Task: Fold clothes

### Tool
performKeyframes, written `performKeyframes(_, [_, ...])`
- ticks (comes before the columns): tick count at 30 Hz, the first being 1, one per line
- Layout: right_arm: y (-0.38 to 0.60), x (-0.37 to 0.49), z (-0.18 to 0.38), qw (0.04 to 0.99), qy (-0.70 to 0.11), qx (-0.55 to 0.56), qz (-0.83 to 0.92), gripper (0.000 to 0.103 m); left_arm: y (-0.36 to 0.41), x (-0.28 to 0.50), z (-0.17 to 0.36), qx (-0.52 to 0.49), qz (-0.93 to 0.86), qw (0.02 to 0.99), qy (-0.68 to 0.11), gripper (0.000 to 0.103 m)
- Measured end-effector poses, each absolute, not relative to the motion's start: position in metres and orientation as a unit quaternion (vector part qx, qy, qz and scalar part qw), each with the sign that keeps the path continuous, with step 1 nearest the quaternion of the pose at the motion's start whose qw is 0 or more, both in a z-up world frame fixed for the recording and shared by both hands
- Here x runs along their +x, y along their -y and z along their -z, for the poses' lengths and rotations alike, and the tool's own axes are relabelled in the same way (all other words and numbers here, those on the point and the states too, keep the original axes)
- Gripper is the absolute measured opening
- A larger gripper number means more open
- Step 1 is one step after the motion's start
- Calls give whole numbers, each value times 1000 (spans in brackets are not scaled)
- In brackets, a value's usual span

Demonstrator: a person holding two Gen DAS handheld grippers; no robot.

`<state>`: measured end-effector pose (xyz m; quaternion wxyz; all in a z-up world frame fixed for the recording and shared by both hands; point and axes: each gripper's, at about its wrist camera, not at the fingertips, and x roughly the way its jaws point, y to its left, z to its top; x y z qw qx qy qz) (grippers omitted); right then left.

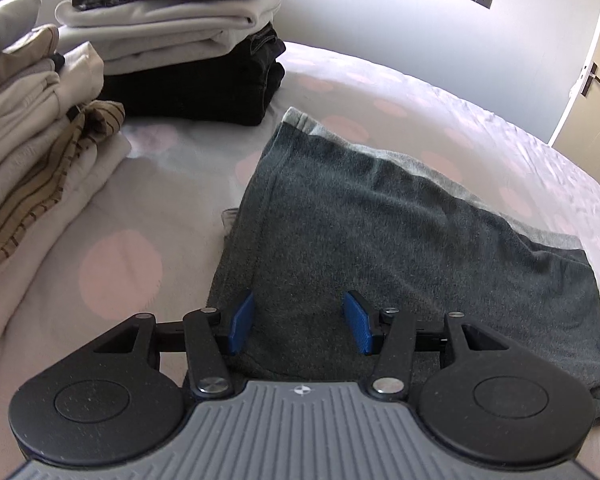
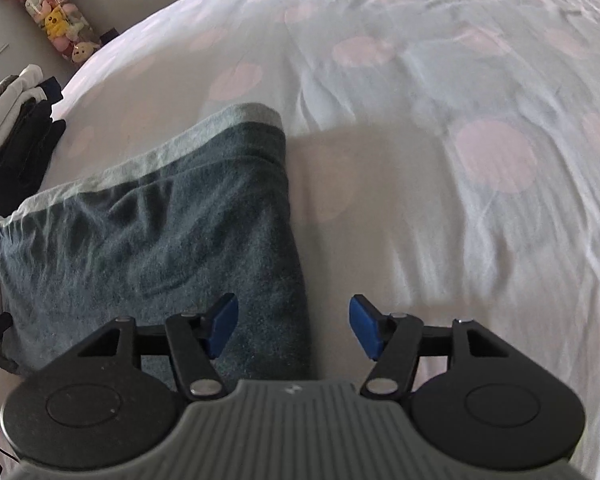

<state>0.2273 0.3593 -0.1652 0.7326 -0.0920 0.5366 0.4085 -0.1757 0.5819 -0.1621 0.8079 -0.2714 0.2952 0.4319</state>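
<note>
A dark grey garment (image 1: 380, 232) with a lighter grey inner layer showing along its far edge lies folded flat on the bed. My left gripper (image 1: 299, 322) hovers over the garment's near left part, blue pads apart, nothing pinched between them. In the right wrist view the same garment (image 2: 160, 232) lies to the left. My right gripper (image 2: 292, 330) stands open over its right edge: the left pad is above the cloth, the right pad above the bare sheet. A blue tip of the right gripper shows at the left wrist view's right edge.
The bed sheet (image 2: 440, 140) is white with pale pink dots. Two stacks of folded clothes stand at the far left: beige and striped items (image 1: 40, 128), and white, black and patterned items (image 1: 188, 48). A door (image 1: 592, 80) is at far right. Plush toys (image 2: 56, 20) stand by the wall.
</note>
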Motion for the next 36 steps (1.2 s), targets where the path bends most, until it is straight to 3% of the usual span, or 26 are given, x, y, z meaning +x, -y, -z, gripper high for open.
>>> performKeyframes(11, [-332,257,186,702,-562,5,-438,64,-588,-178,164,-291,-426,806,-290,59])
performKeyframes(15, [-328,260,192,700,-561,15,-442,51,-589,-179,165,-294,-425,806,-288,59])
performKeyframes(17, [-331,257,193,698,-557,15,-450,39,-588,-179,165,-292,-425,807,-288,59])
performKeyframes(19, [-336,252,192,693,-554,11,-460,19,-588,-179,165,-292,-424,807,-288,59])
performKeyframes(22, [-346,247,186,701,-540,-5,-467,13,-588,-180,165,-292,-423,808,-287,59])
performKeyframes(36, [-365,213,91,721,-488,-5,-491,9,-593,-207,149,-336,-410,816,-232,57])
